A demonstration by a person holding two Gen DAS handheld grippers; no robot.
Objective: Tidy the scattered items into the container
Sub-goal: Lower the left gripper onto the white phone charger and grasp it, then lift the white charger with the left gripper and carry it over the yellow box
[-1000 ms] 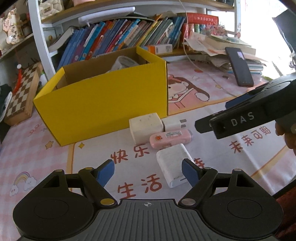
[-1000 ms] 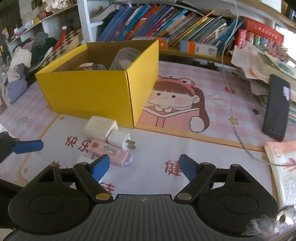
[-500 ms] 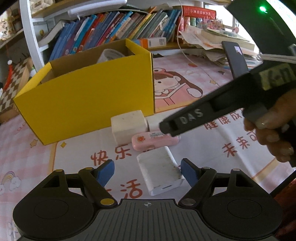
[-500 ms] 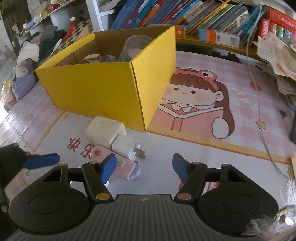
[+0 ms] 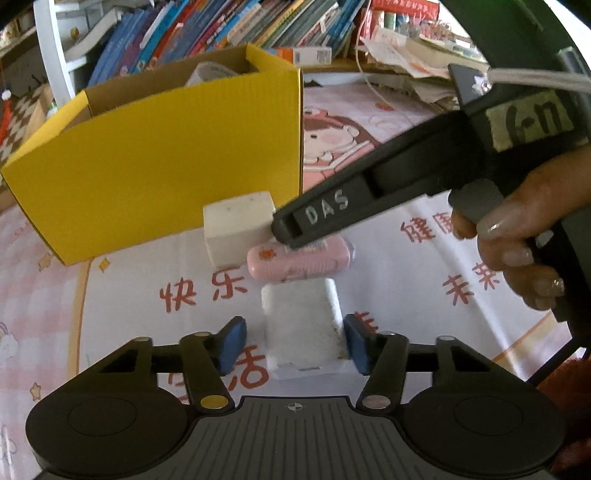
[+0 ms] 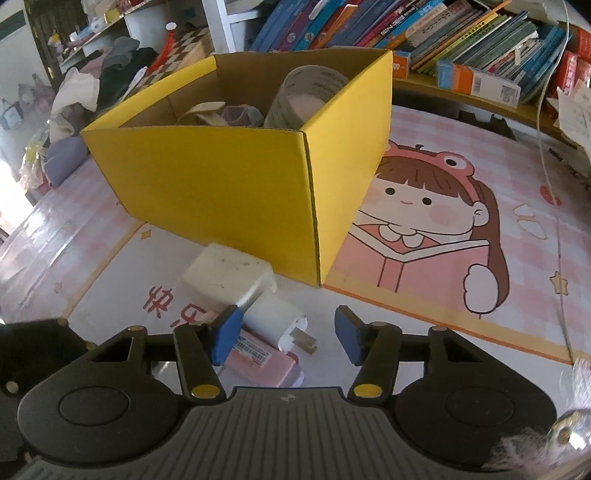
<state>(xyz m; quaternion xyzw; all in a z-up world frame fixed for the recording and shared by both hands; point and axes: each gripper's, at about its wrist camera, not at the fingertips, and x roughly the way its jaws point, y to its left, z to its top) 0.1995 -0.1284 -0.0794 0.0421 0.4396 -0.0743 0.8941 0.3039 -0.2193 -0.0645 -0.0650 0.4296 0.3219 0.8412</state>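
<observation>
1. Four small things lie on the mat just in front of the yellow box [image 6: 236, 192]: a big white block [image 5: 238, 229], a small white plug [image 6: 275, 319], a pink case [image 5: 299, 260] and a white power bank [image 5: 301, 325].
2. Of these, the white block is closest to the yellow box, near its front corner. The plug touches the block on the side away from the box. The pink case lies next, and the power bank is the farthest from the box.
3. The left gripper [image 5: 293, 343] has the power bank between its blue pads, and the jaws are closing. One pad is right beside the power bank, but there is a gap at the other pad.
4. The right gripper [image 6: 284, 334] is low over the plug and the pink case. Its jaws are closing too. The plug sits between the pads, which do not press on it.
5. A hand [image 5: 524, 240] holds the right gripper, on the side away from the yellow box.
6. Inside the yellow box are a roll of tape [image 6: 308, 94] and some other small things.
7. Behind the yellow box is a shelf full of books [image 6: 424, 33].
8. The mat [image 6: 424, 206] has a cartoon girl on it, just beside the yellow box.
</observation>
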